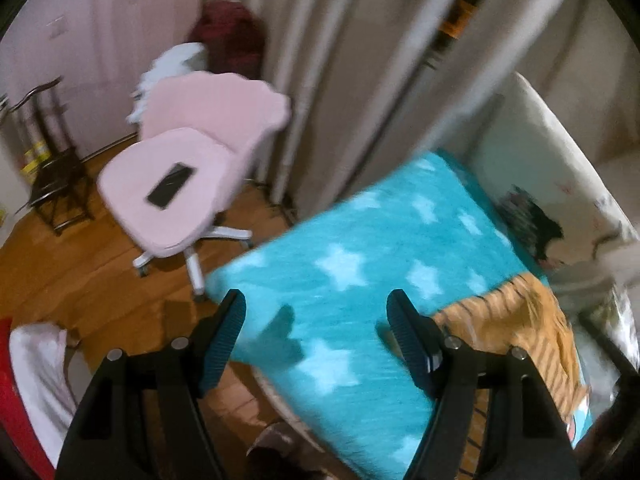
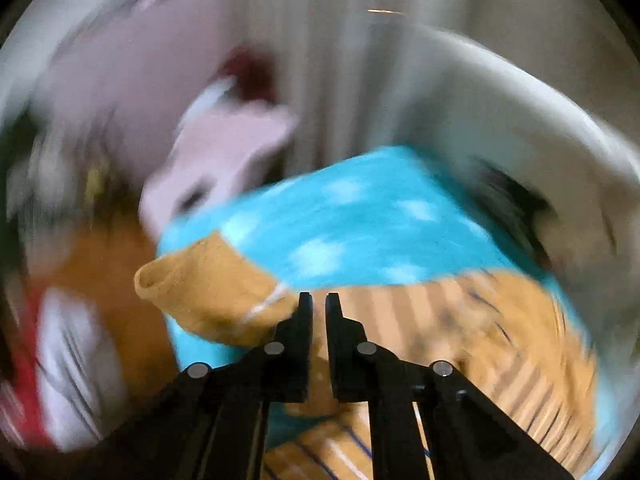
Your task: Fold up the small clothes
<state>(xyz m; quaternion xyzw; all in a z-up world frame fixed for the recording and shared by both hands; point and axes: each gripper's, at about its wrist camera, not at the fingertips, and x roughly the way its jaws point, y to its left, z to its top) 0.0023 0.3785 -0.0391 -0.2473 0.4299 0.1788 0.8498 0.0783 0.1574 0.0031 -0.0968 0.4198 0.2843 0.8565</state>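
Orange garment (image 2: 224, 296) clamped in right gripper (image 2: 319, 304) jaws, left gripper (image 1: 316, 312) jaws apart over blanket (image 1: 360, 248) edge.

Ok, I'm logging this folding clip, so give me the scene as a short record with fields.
surface: turquoise star blanket
garment: orange striped top, lying on the blanket
left gripper: jaws wide apart, holding nothing, over the blanket
right gripper: jaws nearly closed on the top's orange sleeve
background: pink chair with a phone on its seat
image quality: right view heavily blurred
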